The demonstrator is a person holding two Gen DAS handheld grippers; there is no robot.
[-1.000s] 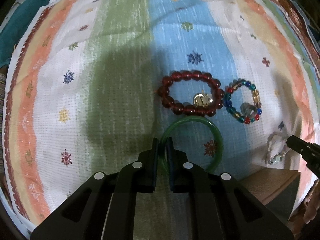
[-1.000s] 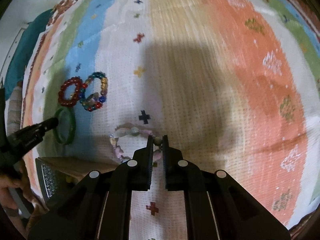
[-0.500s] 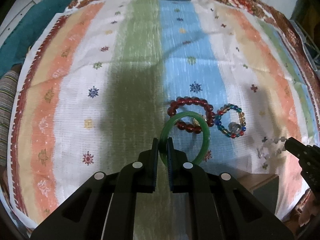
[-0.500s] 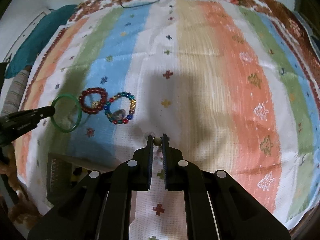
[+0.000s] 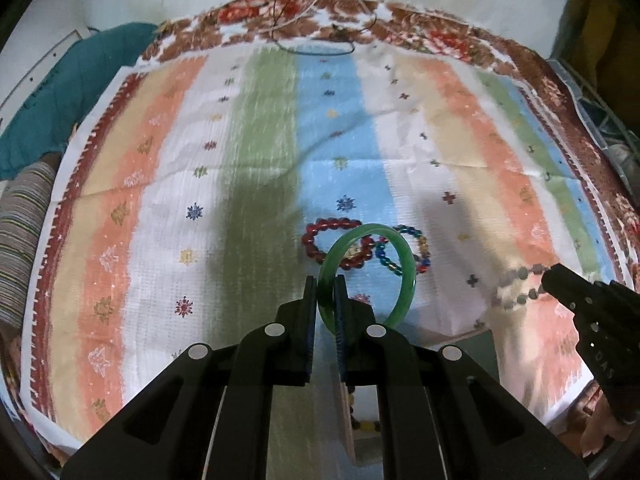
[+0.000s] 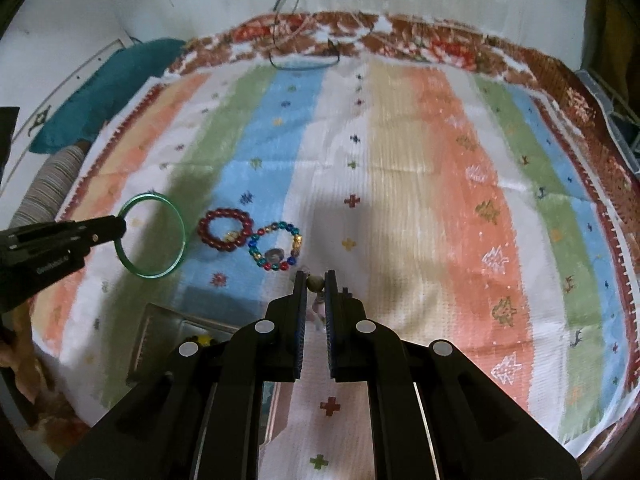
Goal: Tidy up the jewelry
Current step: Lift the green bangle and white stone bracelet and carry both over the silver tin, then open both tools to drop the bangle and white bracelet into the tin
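Striped cloth (image 5: 256, 184) covers the whole work surface: bands of orange, white, green, blue and tan with small stitched motifs, a red-brown patterned border along the far edge, white wall behind. Left gripper (image 5: 326, 284) is clamped on the rim of a green bangle (image 5: 404, 264); smooth, translucent, unbroken ring, held clear of the cloth and standing nearly on edge. Right gripper (image 6: 315, 280) is closed on one bead of a pale bracelet (image 5: 514, 286); small dull grey-white beads, the loop hanging loose below the jaws, blurred. Two pieces lie flat on the blue band, touching each other: a red bracelet (image 6: 226, 232) of large dark glossy beads, and a multicolour bracelet (image 6: 276, 250) of blue, green, red and amber beads with a metal charm. An open box (image 6: 168, 328) sits at the near edge under the grippers, beads showing inside; contents otherwise unclear. Teal fabric (image 5: 72, 92) and a striped cushion (image 5: 20, 240) crowd the left edge; thin wires (image 5: 316, 46) trail over the far border; dark clutter at the right edge. Middle and right bands of the cloth are bare, giving wide open room there; left of the bangle the cloth is bare too.
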